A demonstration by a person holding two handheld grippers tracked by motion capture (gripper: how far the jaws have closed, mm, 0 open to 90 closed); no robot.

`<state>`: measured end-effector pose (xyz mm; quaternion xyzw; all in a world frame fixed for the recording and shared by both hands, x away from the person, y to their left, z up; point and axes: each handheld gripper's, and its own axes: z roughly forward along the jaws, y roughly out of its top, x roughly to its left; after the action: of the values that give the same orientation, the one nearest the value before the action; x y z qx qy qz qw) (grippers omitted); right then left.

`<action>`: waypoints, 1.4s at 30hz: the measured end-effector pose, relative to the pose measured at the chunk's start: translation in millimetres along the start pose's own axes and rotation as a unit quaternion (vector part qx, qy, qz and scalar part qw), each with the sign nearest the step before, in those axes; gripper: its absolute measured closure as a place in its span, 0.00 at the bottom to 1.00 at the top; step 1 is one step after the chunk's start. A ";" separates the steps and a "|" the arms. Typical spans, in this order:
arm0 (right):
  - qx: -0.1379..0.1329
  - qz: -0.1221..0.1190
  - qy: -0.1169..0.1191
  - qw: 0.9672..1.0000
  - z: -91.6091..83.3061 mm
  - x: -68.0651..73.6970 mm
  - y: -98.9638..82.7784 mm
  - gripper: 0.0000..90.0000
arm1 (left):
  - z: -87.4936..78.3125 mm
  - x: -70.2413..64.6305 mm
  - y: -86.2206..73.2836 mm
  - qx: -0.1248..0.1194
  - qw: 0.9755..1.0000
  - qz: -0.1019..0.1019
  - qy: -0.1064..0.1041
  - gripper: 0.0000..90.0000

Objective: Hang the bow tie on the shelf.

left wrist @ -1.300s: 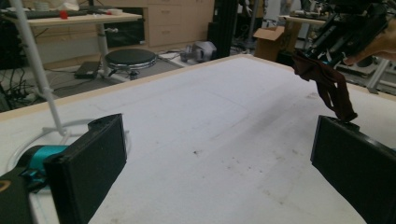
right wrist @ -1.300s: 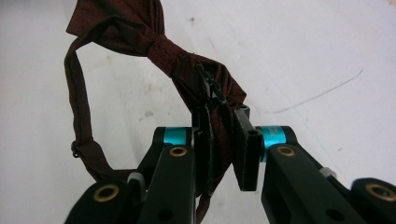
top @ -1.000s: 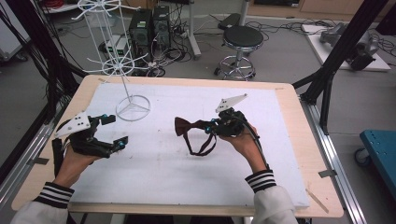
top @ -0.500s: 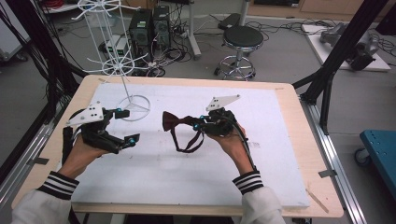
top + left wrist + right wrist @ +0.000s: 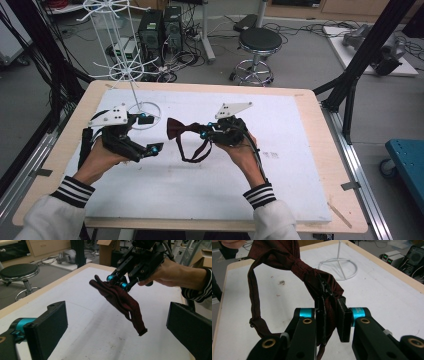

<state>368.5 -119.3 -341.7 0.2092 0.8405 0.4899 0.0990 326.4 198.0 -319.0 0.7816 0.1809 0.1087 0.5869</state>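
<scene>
Plenty of open white mat [image 5: 210, 195] under and toward the person from both grippers, nothing lying there. Between the left gripper [image 5: 148, 134] and the right gripper [image 5: 204, 134] the gap is mostly taken by the bow tie [image 5: 181, 129], with its strap loop [image 5: 196, 152] dangling below, so passing straight across means snagging it. Just beyond the left gripper's far jaw sits the ring base [image 5: 143, 114] of the white wire stand [image 5: 131, 65], whose pole and arms rise above it. Off the right gripper's outer side the mat is bare.

- I see the dark red fabric bow tie [image 5: 186, 131] right of the white wire display stand [image 5: 143, 114], above the white foam board [image 5: 280, 165].
- My left gripper [image 5: 150, 134] sits just before that stand.
</scene>
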 end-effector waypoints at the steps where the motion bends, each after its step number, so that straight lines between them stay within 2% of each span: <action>1: 0.001 -0.003 0.001 1.000 0.6 0.3 0.2 0.90 | 2.3 -0.3 1.2 0.001 1.000 -0.001 -0.002 0.04; 3: 0.000 -0.003 0.000 1.000 1.6 1.3 0.7 0.90 | 6.8 -1.3 3.7 0.006 1.000 -0.001 -0.004 0.04; 7: -0.001 -0.006 0.003 1.000 2.8 2.2 1.2 0.90 | 15.3 -3.3 6.5 0.015 1.000 0.004 -0.013 0.14; 13: -0.009 -0.014 0.013 1.000 1.8 5.0 2.5 0.90 | 25.8 -5.0 7.3 0.035 0.999 -0.005 -0.015 0.19; 19: -0.014 -0.023 0.016 1.000 1.6 6.8 3.3 0.90 | 27.5 -4.5 8.5 0.040 0.999 -0.023 -0.025 0.34; 20: -0.014 -0.025 0.015 0.999 1.4 7.7 3.7 0.90 | 27.3 -4.0 8.4 0.041 0.998 -0.028 -0.024 0.36; 21: -0.015 -0.029 0.018 0.999 1.5 9.0 4.1 0.90 | 27.0 -3.5 8.5 0.041 0.998 -0.035 -0.021 0.42; 23: -0.014 -0.030 0.017 0.999 1.5 9.7 4.3 0.89 | 25.8 -2.7 8.6 0.039 0.998 -0.038 -0.022 0.44; 24: -0.015 -0.034 0.019 0.999 1.9 9.9 4.4 0.89 | 24.8 -3.3 9.0 0.037 0.998 -0.038 -0.017 0.47; 25: -0.013 -0.035 0.020 0.999 2.1 10.7 4.5 0.89 | 24.0 -2.9 9.3 0.038 0.999 -0.033 -0.017 0.57; 26: -0.015 -0.037 0.021 0.999 2.1 10.8 4.5 0.89 | 23.4 -3.6 9.5 0.035 0.999 -0.035 -0.017 0.61; 27: -0.015 -0.037 0.021 0.999 2.1 10.8 4.5 0.89 | 22.7 -4.1 9.9 0.037 0.999 -0.032 -0.014 0.61; 28: -0.020 -0.037 0.022 0.999 1.7 10.7 4.4 0.89 | 22.3 -5.0 10.0 0.039 0.999 -0.028 -0.008 0.72; 29: -0.020 -0.037 0.022 0.999 1.7 10.7 4.4 0.89 | 22.0 -5.4 10.1 0.042 0.999 -0.028 -0.007 0.72; 33: -0.022 -0.040 0.026 0.999 0.5 11.4 4.3 0.89 | 20.2 -7.4 10.8 0.048 0.999 -0.021 0.009 0.88; 38: -0.026 -0.037 0.033 0.998 0.2 11.0 3.5 0.88 | 19.0 -9.7 12.2 0.049 0.999 -0.013 0.018 0.90; 39: -0.029 -0.033 0.037 0.998 -0.1 9.8 3.0 0.80 | 17.5 -10.2 12.9 0.047 0.999 -0.010 0.022 0.90; 40: -0.029 -0.033 0.037 0.998 -0.1 9.8 3.0 0.80 | 17.5 -10.2 12.9 0.047 0.999 -0.010 0.022 0.90; 42: -0.041 -0.033 0.030 0.998 -0.1 10.2 1.9 0.49 | 16.1 -9.7 13.1 0.044 0.999 -0.009 0.023 0.91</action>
<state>359.9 -113.9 -339.7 0.1627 0.8286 0.5265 0.0983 325.8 176.7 -310.6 0.8026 0.2058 0.1135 0.5483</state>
